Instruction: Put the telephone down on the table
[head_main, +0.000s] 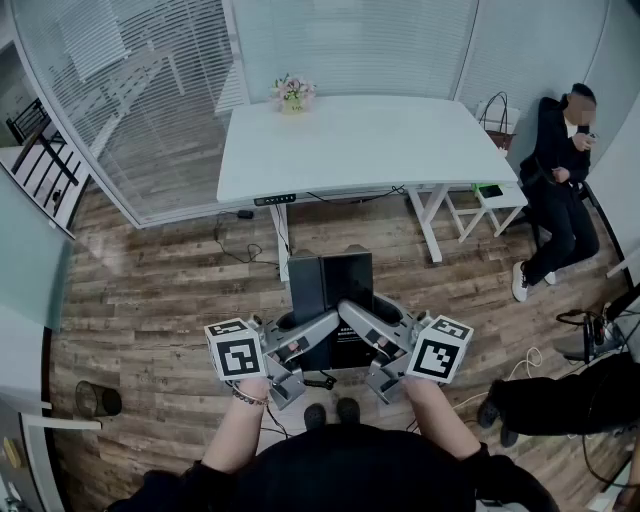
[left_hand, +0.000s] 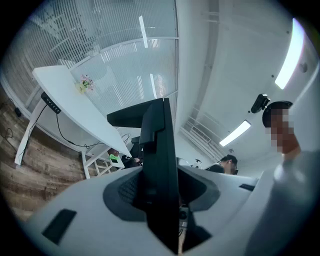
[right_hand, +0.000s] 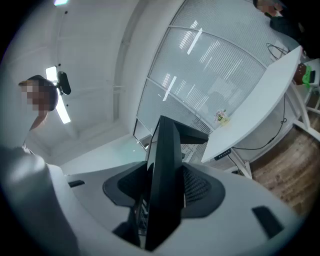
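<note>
**Two-handed carry of the telephone, seen from the head view.** The left gripper (head_main: 300, 345) and the right gripper (head_main: 385, 335) meet at the middle of the frame. Each is clamped on one side of the black telephone (head_main: 330, 290). In both gripper views the jaws stand partly apart, with the dark pads pressed against the two faces of the telephone's edge. The telephone hangs in the air above the wooden floor (head_main: 170, 290), just in front of the person's feet and well short of the table (head_main: 400, 150).

**Doing the step well (a judgement).**
- The two clamps probably need equal, firm pressure so that the body does not pivot between them.
- The load likely travels best level, carried forward over the floor and the table's near edge.
- The broad bare middle of the white top looks like the safest landing place, apart from the small flowerpot (head_main: 293, 93) at the far edge.
- Release seems safest only once the base rests flat on the top, with both grippers opening together.

**Pose.** The left hand (head_main: 250, 385) and the right hand (head_main: 420, 385) sit close to the body, forearms angled inward. The grippers point about level and converge on the telephone, with their marker cubes turned upward. A seated person (head_main: 560, 170) is at the far right, away from the path.
</note>
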